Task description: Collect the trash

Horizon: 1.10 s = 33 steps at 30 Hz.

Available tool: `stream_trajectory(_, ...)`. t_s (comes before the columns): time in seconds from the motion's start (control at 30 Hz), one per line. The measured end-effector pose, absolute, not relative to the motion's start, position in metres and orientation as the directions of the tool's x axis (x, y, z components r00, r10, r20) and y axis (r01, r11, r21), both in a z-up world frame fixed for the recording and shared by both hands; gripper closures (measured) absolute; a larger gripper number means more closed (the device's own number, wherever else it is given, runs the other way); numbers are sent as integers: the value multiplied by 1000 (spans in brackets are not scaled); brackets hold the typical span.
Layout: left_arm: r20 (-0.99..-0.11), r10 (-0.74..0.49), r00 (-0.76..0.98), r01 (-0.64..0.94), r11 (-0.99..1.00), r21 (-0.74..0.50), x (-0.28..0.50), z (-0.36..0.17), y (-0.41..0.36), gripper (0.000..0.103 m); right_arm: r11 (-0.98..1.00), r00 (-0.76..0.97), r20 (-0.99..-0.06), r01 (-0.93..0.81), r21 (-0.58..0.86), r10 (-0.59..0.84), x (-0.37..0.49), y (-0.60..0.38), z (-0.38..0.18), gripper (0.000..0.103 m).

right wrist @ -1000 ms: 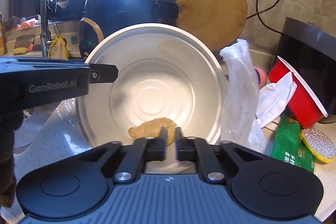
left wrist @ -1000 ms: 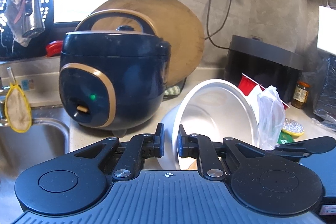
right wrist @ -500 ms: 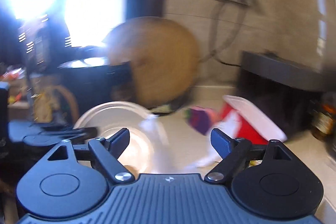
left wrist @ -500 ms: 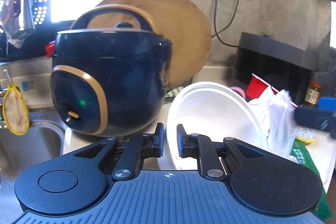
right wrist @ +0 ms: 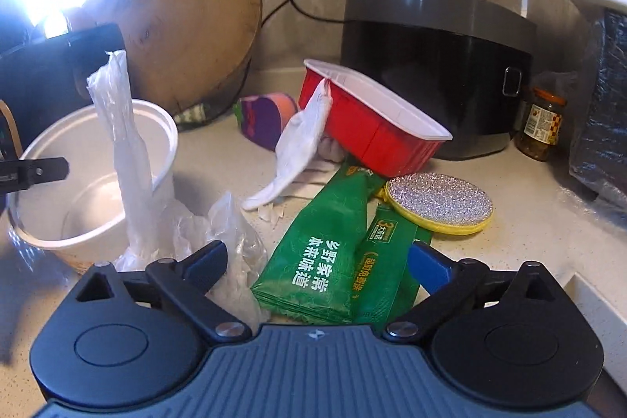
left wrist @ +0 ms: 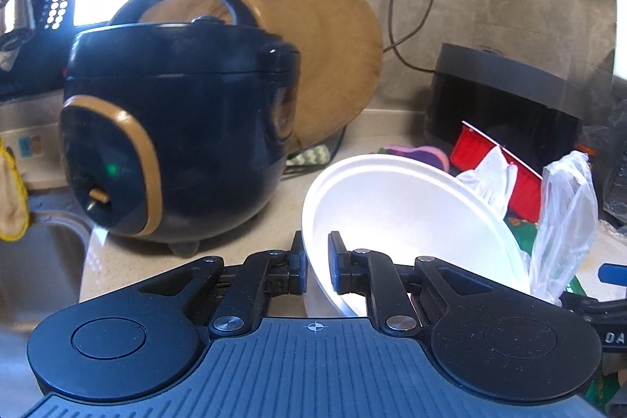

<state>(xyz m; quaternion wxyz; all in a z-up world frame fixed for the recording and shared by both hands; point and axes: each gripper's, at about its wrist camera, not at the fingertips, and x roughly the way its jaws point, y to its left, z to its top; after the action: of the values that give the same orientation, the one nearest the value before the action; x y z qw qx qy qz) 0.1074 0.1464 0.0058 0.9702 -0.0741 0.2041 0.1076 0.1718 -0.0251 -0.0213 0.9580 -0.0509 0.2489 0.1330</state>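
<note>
The left gripper (left wrist: 315, 257) is clamped on the rim of a smooth white plastic bowl (left wrist: 399, 210), tilted beside the glossy dark rice cooker (left wrist: 176, 143). The right gripper (right wrist: 317, 267) hovers, jaws wide apart, over flat green packets (right wrist: 317, 257) on the speckled counter (right wrist: 521, 222). A crinkled clear bag (right wrist: 125, 143) stands between bowl and packets; a red tray (right wrist: 372, 120) and a glittery round scrubber (right wrist: 439, 202) lie behind

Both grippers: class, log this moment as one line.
left gripper: shut on white bowl rim | right gripper: open over green packets
</note>
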Motion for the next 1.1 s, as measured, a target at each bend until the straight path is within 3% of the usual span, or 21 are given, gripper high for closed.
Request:
stream_trajectory(0.43, -280, 228, 932, -222, 974, 54, 140, 36, 112, 91, 935, 853, -398, -354, 31, 337, 173, -26, -9, 3)
stream_trajectory(0.6, -228, 184, 956, -162, 980, 112, 160, 63, 82, 90, 932, 831, -432, -355, 73, 350, 191, -15, -9, 7)
stream_trajectory(0.83, -145, 94, 985, -55, 967, 248, 165, 78, 37, 88, 907, 794, -448, -306, 290, 411, 238, -11, -15, 12)
stream_trajectory(1.0, 19, 103, 995, -98, 849, 519, 158, 58, 17, 91, 850, 784, -396, -299, 433, 478, 258, -25, -22, 12)
stream_trajectory(1.1, 22, 138, 990, -125, 812, 570, 173, 45, 25, 92, 877, 793, -418, -286, 386, 443, 261, -29, -18, 12)
